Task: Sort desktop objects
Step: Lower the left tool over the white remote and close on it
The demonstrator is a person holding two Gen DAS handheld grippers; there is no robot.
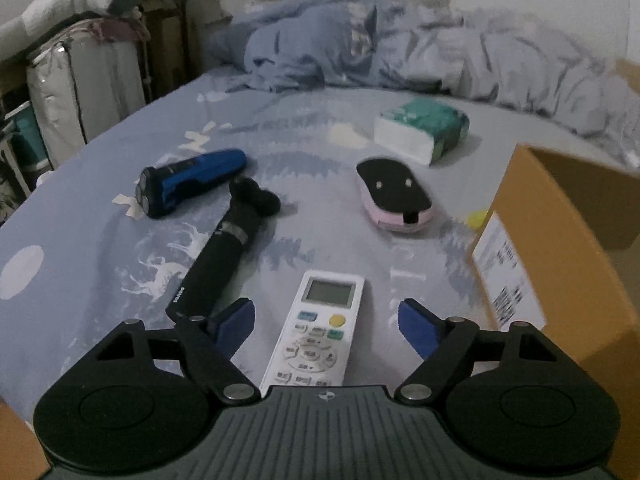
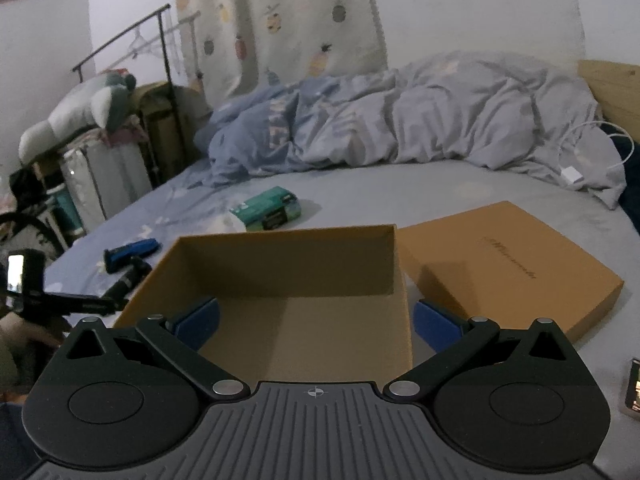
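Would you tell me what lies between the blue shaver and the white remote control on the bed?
In the left wrist view, a black trimmer lies diagonally between the blue shaver and the white remote. Its head end points toward the shaver, and bare sheet separates it from the remote.

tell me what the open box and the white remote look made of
Open box: looks like plain brown cardboard, matte, with thin folded walls and a printed label on one side. White remote: seems hard, slightly glossy plastic, with a grey screen and what look like rubbery buttons.

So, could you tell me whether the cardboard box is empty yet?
Empty: the right wrist view shows the open cardboard box with only bare floor inside, its lid lying beside it.
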